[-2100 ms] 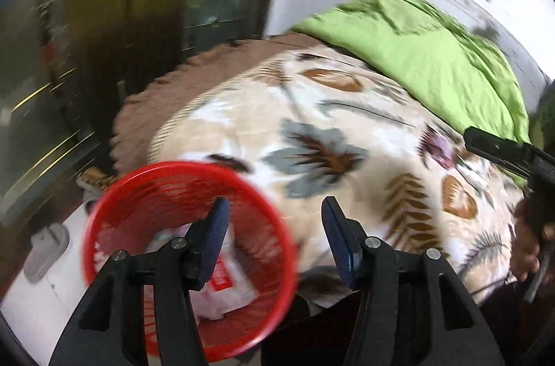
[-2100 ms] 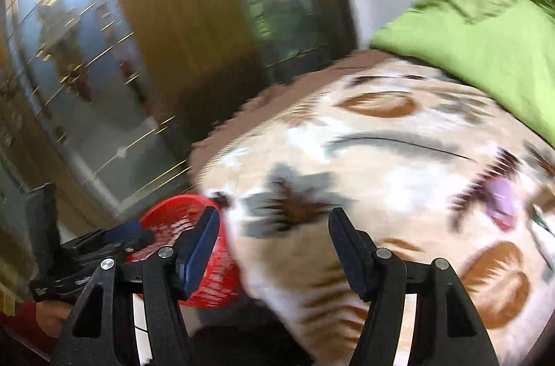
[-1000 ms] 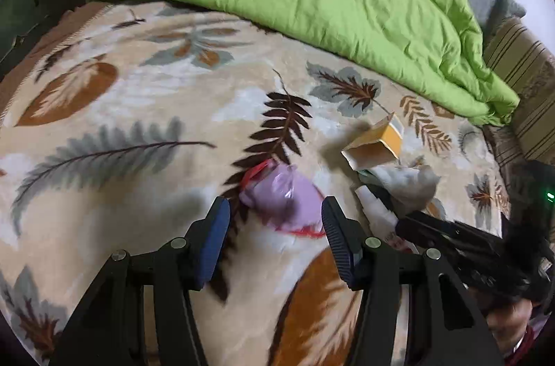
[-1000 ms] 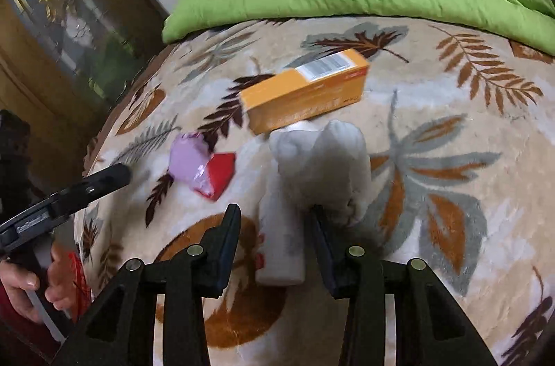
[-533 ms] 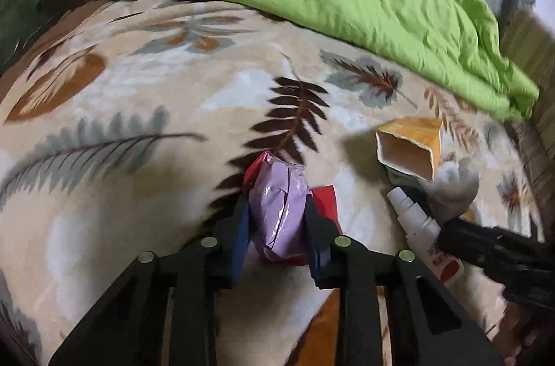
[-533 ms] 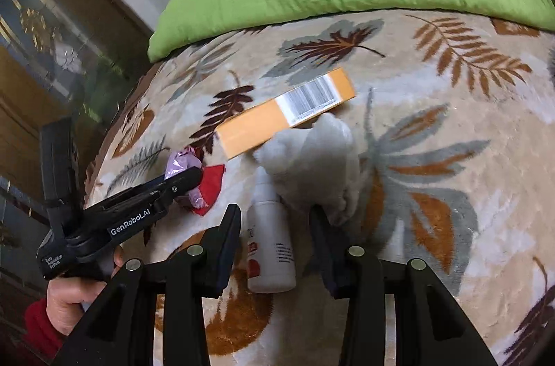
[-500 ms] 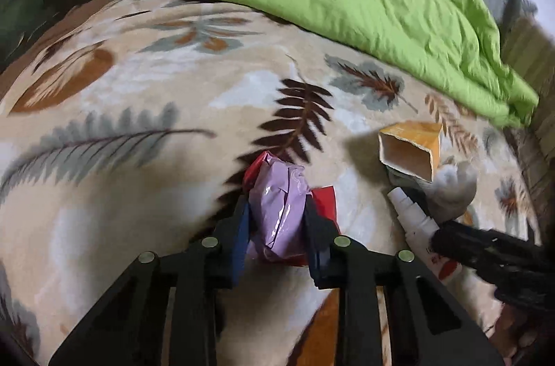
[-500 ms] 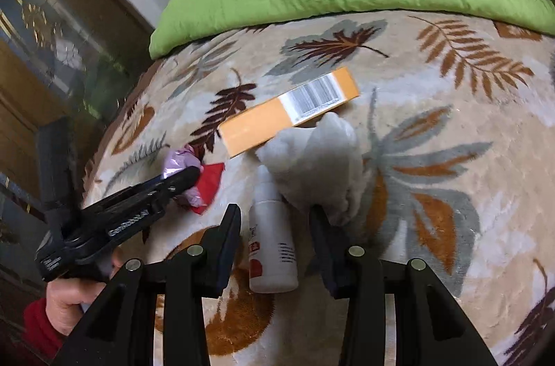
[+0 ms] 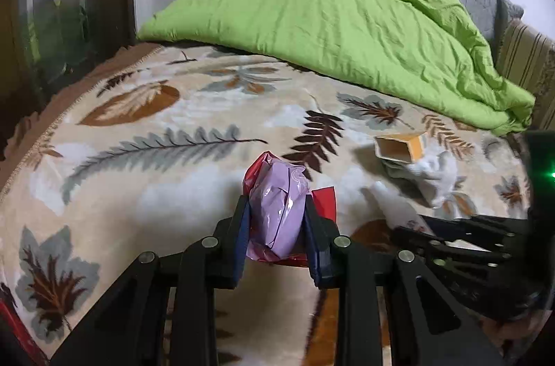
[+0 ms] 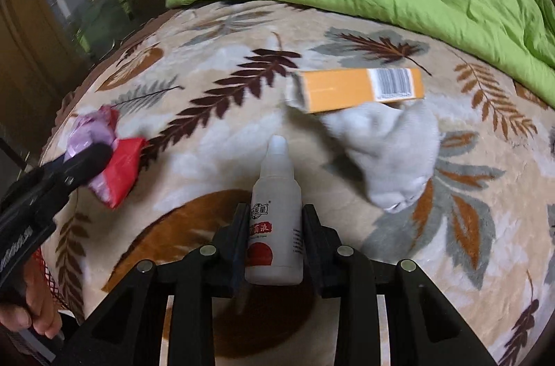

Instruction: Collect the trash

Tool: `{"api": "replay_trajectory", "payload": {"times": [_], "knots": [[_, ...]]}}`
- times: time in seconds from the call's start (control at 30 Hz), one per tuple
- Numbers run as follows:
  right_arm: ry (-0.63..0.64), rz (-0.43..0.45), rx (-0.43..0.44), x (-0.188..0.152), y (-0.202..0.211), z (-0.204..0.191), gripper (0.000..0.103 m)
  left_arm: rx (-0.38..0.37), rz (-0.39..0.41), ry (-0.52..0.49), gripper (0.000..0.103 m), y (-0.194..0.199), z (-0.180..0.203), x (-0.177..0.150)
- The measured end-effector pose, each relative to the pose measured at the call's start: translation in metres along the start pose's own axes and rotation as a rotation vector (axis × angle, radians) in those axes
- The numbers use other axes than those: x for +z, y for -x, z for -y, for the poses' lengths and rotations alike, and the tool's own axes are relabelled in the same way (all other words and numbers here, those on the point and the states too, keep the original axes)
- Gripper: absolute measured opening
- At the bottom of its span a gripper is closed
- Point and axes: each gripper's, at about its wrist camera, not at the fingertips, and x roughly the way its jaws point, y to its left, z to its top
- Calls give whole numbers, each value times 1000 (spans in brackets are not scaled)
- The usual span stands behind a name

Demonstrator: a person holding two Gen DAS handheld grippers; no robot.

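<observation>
My left gripper [image 9: 277, 234] is shut on a crumpled purple and red wrapper [image 9: 277, 210], held just above the leaf-patterned blanket [image 9: 156, 158]. The wrapper also shows in the right wrist view [image 10: 104, 154]. My right gripper [image 10: 275, 244] is shut on a small white dropper bottle [image 10: 275, 220] with a red label. An orange carton [image 10: 360, 88] with a barcode and a crumpled white tissue [image 10: 388, 154] lie on the blanket beyond the bottle. Both also show in the left wrist view, the carton [image 9: 399, 149] and the tissue [image 9: 433, 179].
A green duvet [image 9: 347, 19] is heaped at the far side of the bed. A dark wooden cabinet with glass [image 10: 52, 2] stands to the left. A bit of red basket mesh [image 10: 47, 279] shows at the bed's lower left edge.
Both grippers have risen a little with their objects. The right jaws have closed onto the bottle. The left stays shut on the wrapper and the view has tilted up.
</observation>
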Motion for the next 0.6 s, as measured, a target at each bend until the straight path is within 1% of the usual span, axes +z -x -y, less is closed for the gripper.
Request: {"api": "replay_trajectory", "payload": {"times": [0.13, 0.3, 0.43, 0.6], "knots": [[23, 26, -21, -2, 4, -10, 32, 20, 15, -3, 27, -2, -2, 3], [22, 67, -49, 1, 12, -10, 32, 75, 43, -42, 28, -2, -2, 4], [11, 97, -55, 2, 18, -9, 32, 88, 36, -46, 28, -5, -2, 4], [6, 98, -55, 1, 18, -9, 33, 91, 41, -62, 28, -6, 2, 3]]}}
